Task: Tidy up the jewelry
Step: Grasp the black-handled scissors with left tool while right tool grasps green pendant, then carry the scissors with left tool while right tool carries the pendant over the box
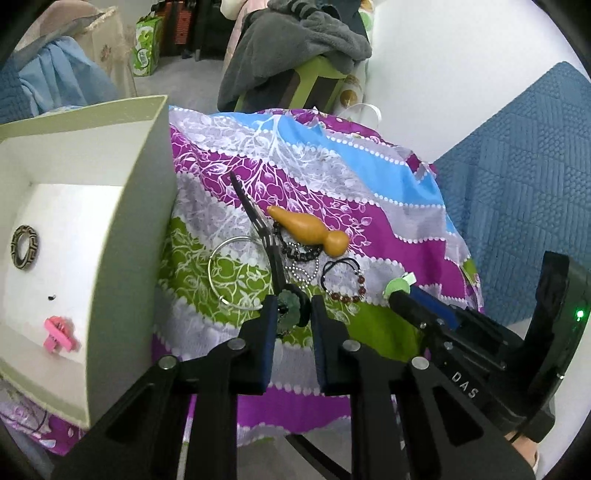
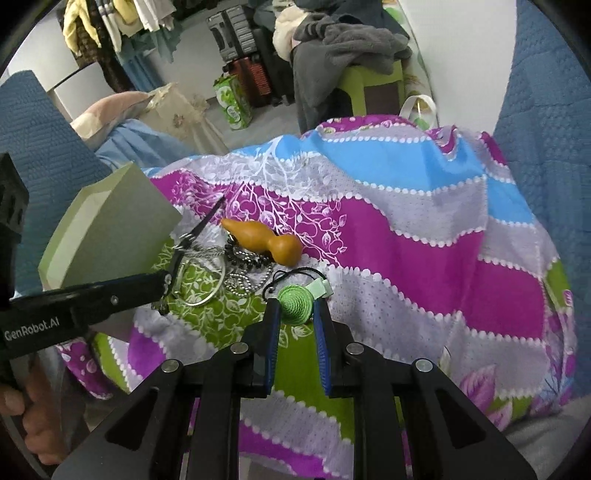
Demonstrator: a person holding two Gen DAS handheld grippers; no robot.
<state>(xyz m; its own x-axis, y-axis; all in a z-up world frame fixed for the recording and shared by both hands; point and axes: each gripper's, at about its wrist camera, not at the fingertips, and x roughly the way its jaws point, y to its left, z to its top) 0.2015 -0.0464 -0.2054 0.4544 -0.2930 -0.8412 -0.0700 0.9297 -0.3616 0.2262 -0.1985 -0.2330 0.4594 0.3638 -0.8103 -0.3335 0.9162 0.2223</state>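
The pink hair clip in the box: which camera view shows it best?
The left wrist view. It looks into the open box, so the pink hair clip is plain on the white floor, near the patterned ring. The right wrist view shows only the box's outer wall; the clip is hidden there.

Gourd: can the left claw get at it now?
Probably not yet. The left claw is shut on a green pendant, and scissors and bead chains lie before the gourd.

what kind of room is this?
Probably a bedroom at home: floral bedsheet as the work surface, clothes hanging at the back, suitcases by the wall, grey blanket piled over a stool.
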